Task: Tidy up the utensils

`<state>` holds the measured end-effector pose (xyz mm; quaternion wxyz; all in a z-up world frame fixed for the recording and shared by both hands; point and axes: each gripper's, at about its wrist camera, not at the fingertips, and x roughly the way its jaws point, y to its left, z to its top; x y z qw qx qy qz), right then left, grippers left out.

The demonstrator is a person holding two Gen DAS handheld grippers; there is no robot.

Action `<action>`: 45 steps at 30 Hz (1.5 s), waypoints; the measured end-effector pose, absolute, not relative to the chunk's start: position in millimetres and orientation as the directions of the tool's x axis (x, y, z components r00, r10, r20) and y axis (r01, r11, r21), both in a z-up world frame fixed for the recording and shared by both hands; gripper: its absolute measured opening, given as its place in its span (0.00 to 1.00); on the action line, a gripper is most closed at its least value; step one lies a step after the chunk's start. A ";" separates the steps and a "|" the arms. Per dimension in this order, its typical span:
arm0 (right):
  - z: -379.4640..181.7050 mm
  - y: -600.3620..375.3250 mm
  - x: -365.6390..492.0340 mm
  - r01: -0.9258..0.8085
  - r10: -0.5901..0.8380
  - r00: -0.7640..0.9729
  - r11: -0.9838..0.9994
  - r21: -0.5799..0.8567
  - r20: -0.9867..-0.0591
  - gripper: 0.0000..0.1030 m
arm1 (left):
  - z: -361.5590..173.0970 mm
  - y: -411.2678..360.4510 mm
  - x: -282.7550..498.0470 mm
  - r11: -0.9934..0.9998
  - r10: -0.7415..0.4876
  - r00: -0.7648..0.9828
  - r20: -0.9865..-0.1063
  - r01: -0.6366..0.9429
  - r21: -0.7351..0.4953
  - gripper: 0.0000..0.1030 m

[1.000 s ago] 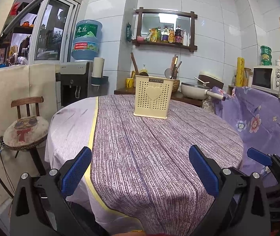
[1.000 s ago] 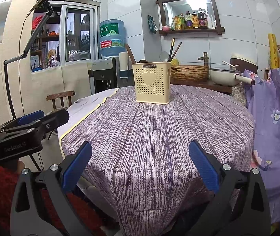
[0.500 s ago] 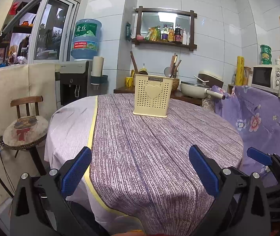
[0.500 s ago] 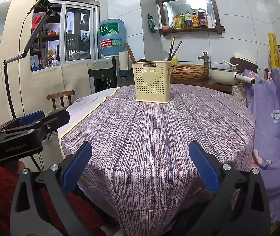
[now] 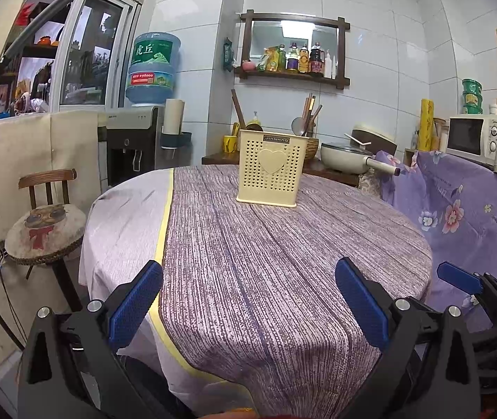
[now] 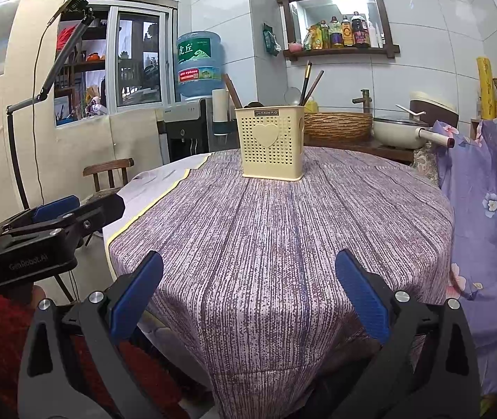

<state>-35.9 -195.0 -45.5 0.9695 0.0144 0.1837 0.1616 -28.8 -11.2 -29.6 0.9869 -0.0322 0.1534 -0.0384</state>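
1. Two claws are hovering at the near edge of the round table (image 5: 283, 279), and almost nothing is changing: set against the pictures from a second ago, both views are sitting nearly as they were, the holder only drifting a touch in the left view.
2. That stillness is suggesting, as I judge it, that sorting is either not yet beginning or already finishing; no loose cutlery is lying on the striped cloth in either view.
3. Left claw (image 5: 248, 296) is standing wide open, its blue pads (image 5: 136, 303) well apart and gripping nothing.
4. Right claw (image 6: 248, 286) is likewise gaping wide with nothing between its pads (image 6: 360, 293); it is also showing at the right edge of the left view, and the left claw at the left edge of the right view.
5. Standing upright on the far side of the table, the cream perforated holder (image 6: 271, 143) with a heart on its front is well away from both claws.
6. Dark handles (image 6: 309, 83) are poking up past the holder's rim, but whether they are sitting inside it or in something on the counter behind is not clear.
7. Beyond the table, a woven basket (image 6: 336, 125) and a white pan (image 6: 398, 132) are resting on the far counter; their contents are not showing.
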 end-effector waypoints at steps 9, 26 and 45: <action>-46.6 -195.1 -35.7 -0.311 0.321 0.878 0.946 0.088 -0.355 0.94 | -30.6 -11.2 -28.9 0.995 -0.086 0.950 -0.300 0.067 -0.075 0.95; -48.0 -195.7 -37.8 -0.312 0.323 0.877 0.946 0.089 -0.357 0.94 | -30.0 -11.9 -28.6 0.995 -0.087 0.949 -0.302 0.067 -0.075 0.95; -45.6 -197.8 -35.8 -0.316 0.327 0.873 0.944 0.092 -0.363 0.94 | -29.5 -12.4 -28.1 0.995 -0.087 0.949 -0.304 0.067 -0.074 0.95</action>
